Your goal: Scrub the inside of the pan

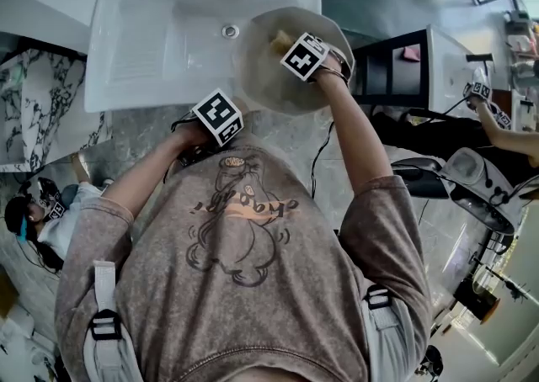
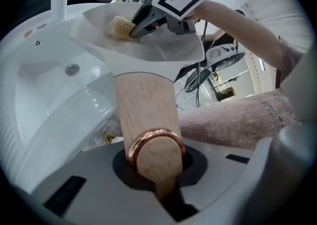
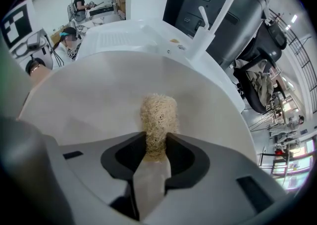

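1. The pan [image 1: 278, 77] is held above the right front corner of the sink [image 1: 143, 44].
2. Its wooden handle [image 2: 146, 115] is clamped between the jaws of the left gripper [image 2: 157, 169], just in front of the sink.
3. A pale fibrous scrubber [image 3: 158, 112] is pinched in the narrowed jaws of the right gripper [image 3: 156, 144] and pressed against the pan's inner surface, over the sink.

White sink [image 1: 135, 44], grey marbled surface [image 1: 135, 135] around it, black shelf unit [image 1: 389, 69] alongside, bright daylight.
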Demonstrator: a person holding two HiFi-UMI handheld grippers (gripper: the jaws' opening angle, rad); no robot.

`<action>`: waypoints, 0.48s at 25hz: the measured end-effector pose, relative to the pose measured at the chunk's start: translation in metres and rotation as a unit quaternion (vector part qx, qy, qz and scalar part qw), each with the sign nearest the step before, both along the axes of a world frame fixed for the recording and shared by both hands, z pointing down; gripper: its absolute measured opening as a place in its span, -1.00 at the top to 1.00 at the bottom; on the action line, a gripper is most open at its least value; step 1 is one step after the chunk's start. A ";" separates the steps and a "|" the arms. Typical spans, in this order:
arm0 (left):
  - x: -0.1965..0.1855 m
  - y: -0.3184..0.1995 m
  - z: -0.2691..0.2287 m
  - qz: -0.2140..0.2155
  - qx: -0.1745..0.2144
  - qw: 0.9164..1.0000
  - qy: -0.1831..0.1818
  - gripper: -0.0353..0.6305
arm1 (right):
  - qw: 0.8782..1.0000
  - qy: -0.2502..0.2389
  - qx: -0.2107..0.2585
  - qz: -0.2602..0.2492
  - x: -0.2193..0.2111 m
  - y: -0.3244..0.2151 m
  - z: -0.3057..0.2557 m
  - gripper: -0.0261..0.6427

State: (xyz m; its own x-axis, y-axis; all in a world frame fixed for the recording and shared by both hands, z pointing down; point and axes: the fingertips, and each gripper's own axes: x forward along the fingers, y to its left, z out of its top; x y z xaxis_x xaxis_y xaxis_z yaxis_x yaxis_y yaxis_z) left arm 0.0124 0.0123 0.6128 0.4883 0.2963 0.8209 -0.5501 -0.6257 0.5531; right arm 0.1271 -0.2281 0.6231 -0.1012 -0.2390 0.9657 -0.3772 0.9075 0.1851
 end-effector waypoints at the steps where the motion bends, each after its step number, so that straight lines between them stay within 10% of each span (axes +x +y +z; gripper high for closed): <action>1: -0.001 0.000 0.000 0.000 0.000 1.000 0.000 0.77 | 1.000 -0.001 -0.001 -0.006 -0.001 0.000 0.000 0.50; 12: -0.001 -0.001 0.000 0.003 -0.001 1.000 0.001 0.77 | 0.995 0.084 -0.057 -0.010 0.036 0.026 -0.013 0.50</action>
State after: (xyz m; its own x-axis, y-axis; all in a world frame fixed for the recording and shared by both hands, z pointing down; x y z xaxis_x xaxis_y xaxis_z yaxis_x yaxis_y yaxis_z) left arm 0.0117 0.0109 0.6129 0.4878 0.3008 0.8195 -0.5459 -0.6275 0.5552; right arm 0.1628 -0.2025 0.6104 0.0599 -0.1258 0.9902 -0.3308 0.9335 0.1386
